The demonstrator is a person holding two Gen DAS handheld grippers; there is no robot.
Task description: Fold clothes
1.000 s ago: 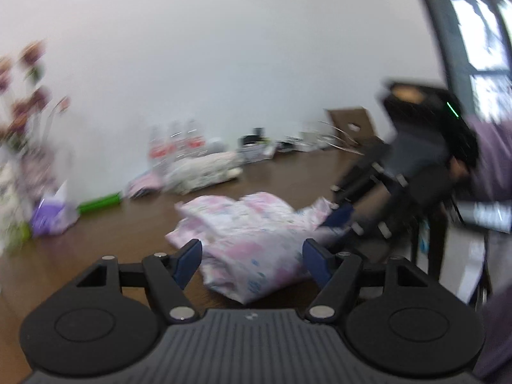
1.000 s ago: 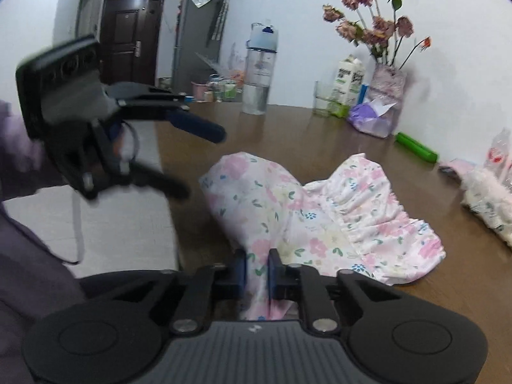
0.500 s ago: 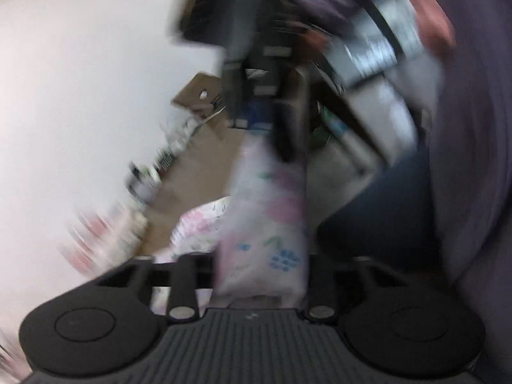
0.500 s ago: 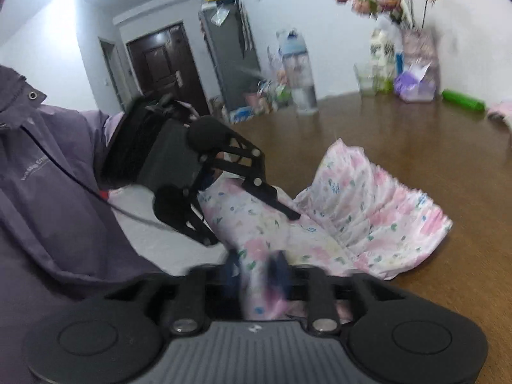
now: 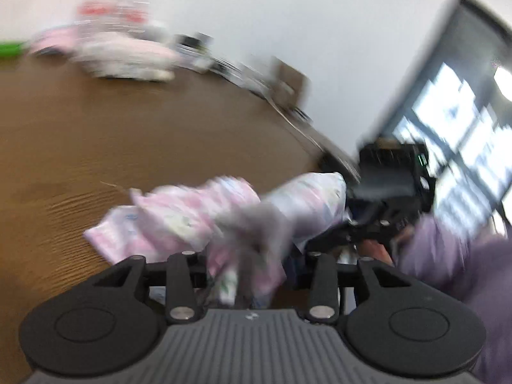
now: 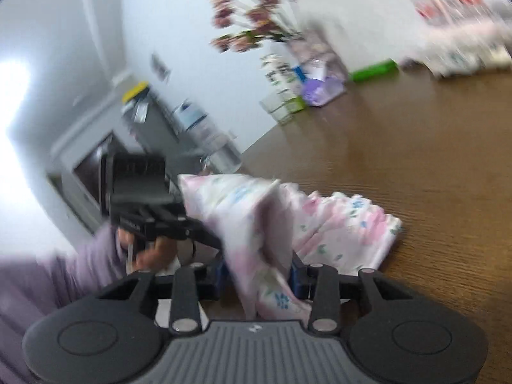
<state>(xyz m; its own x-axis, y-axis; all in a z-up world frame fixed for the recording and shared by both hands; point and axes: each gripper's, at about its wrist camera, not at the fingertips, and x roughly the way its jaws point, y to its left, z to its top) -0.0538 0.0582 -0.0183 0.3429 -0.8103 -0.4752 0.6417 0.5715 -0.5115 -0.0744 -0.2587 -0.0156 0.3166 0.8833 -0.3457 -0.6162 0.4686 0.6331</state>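
Observation:
A pink floral garment [image 5: 192, 214] [image 6: 345, 224] lies partly on the brown table [image 5: 128, 134] [image 6: 432, 160], with its near edge lifted into a ridge between the two grippers. My left gripper [image 5: 249, 265] has bunched cloth filling the gap between its fingers, and its jaws are opening. My right gripper [image 6: 257, 275] has a fold of the same garment between its blue pads, and its jaws are closing. Each view shows the other gripper at a raised corner of the cloth: the right gripper [image 5: 336, 233] and the left gripper [image 6: 204, 233]. Both views are blurred.
A pile of folded clothes [image 5: 124, 60] [image 6: 464, 48] and a green object [image 6: 372, 70] sit at the table's far side by the wall. A flower vase [image 6: 256, 25], a purple tissue pack [image 6: 320, 86] and a cardboard box [image 5: 291, 83] stand there too. A purple sleeve [image 5: 448, 249] is close by.
The left gripper, open above the garment a second ago, now has cloth between its fingers. Both grippers rolled and swung sideways, lifting the garment's near edge off the table.

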